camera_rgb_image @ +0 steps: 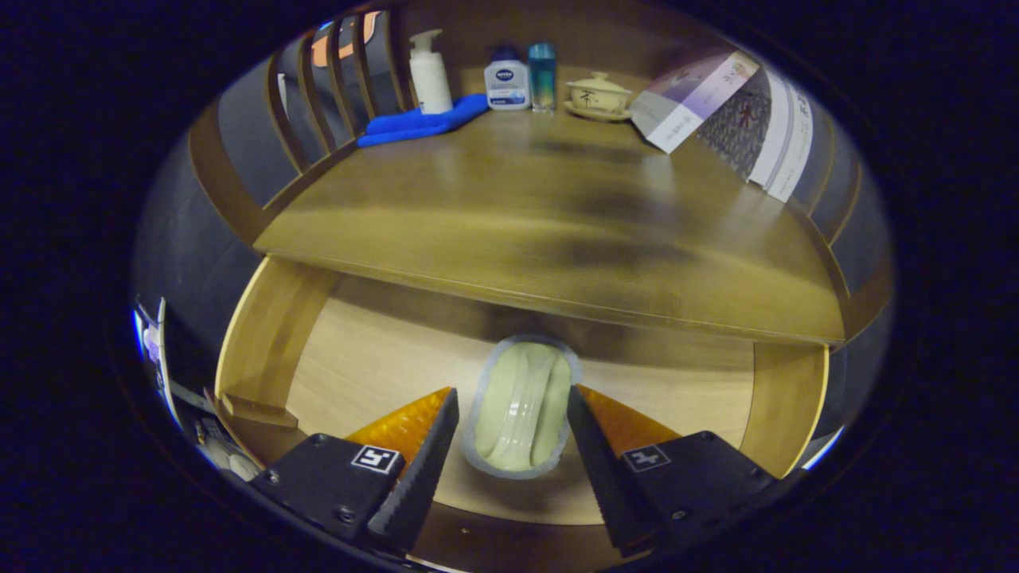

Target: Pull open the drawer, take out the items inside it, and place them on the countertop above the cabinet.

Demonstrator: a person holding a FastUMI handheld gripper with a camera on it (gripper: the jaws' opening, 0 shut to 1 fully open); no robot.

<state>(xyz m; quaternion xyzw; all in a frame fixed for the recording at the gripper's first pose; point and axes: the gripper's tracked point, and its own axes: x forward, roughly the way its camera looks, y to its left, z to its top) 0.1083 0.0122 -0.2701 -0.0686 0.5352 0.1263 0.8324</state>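
Observation:
The wooden drawer [267,334] stands pulled open below the countertop [557,207]. On its pale floor lies a pale green item in a clear packet [521,406], lengthwise between my fingers. My gripper [512,391] is open and reaches down into the drawer, one finger on each side of the packet. The right finger is at the packet's edge, and a thin gap shows by the left finger. The packet's far end reaches into the shadow under the countertop's front edge.
At the back of the countertop stand a pump bottle [430,73], a white jar [507,83], a teal bottle [542,76] and a lidded cup on a saucer [597,95]. A blue cloth [422,121] lies back left. Booklets [692,99] lean back right. Slatted rails [318,103] border the sides.

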